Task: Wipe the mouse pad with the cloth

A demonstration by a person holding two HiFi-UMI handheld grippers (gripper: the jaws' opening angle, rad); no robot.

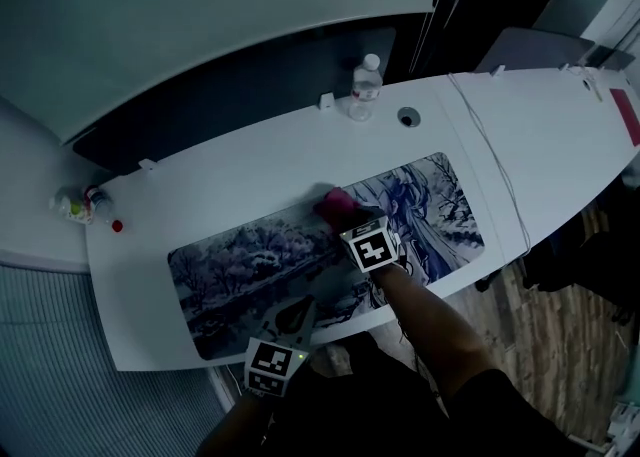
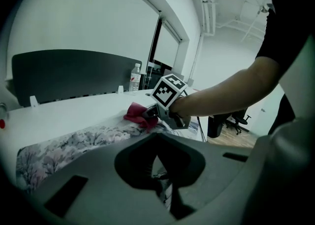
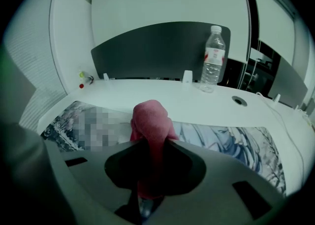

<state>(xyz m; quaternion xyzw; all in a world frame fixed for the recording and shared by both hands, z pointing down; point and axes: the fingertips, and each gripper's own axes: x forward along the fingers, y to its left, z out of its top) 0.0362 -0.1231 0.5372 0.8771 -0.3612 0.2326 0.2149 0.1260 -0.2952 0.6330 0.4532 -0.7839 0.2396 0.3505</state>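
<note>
The right gripper (image 1: 348, 222) has its jaws closed on the cloth (image 3: 150, 120), pinching it about halfway so that a rounded wad sticks out past the tips. That wad rests on the mouse pad (image 1: 240, 255), near the back edge and about halfway along its length. Bunching the cloth this way looks meant to give a soft, thick face to rub with and to keep the hard jaws off the printed surface.

The left gripper (image 1: 294, 317) has its jaws together with nothing between them. Its tip is down on the pad near the front edge, probably to pin the pad so it does not slide under the wiping.

The pad is a long, wide rectangle lying flat along the white desk (image 1: 230, 170) and covering most of its front half. Its print is pale blue and grey, with snowy trees at the left and drawn figures to the right. No dirt or wet streaks can be made out. A water bottle (image 1: 366, 85) stands well behind it, clear of the wiping.
</note>
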